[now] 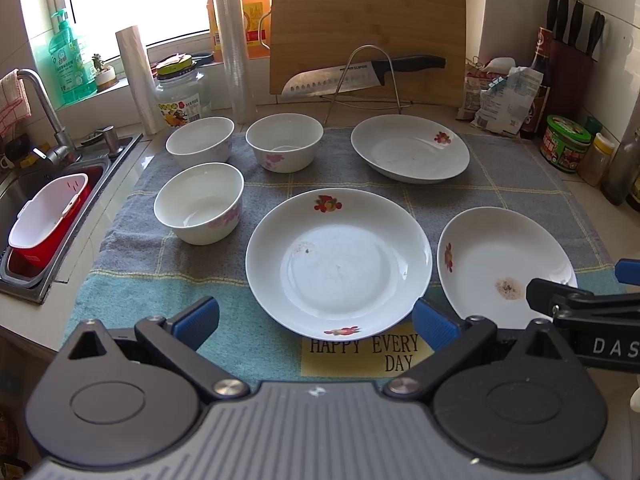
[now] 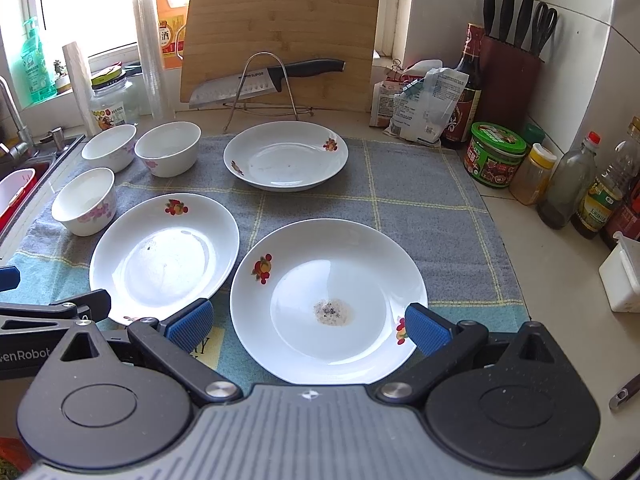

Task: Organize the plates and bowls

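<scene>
Nearest in the left wrist view, the left gripper [image 1: 316,322] hangs over the front edge of the cloth [image 1: 132,256] with its fingers [image 1: 196,320] spread wide and empty, framing the near rim of the centre plate [image 1: 338,262]. Three bowls [image 1: 199,202] stand apart on the left of the cloth, a far plate [image 1: 410,148] lies beyond, and a soiled plate [image 1: 500,264] lies to the right, all separate, none stacked. Risk noted: the plate rims are shallow and glazed, so a pinch on the lip alone may slip; the sink [image 1: 52,200] edge lies close to the bowls, and a careless sweep could knock one in. From the right wrist view, the right gripper [image 2: 308,326] likewise stands released, holding nothing, its fingers [image 2: 426,328] either side of the soiled plate [image 2: 328,300], which carries a residue patch at its centre. Stacking it under or over a cleaner plate would likely spread that residue. A knife [image 2: 264,80] on the rack at the back of the tabletop [image 2: 560,320] is well apart.
</scene>
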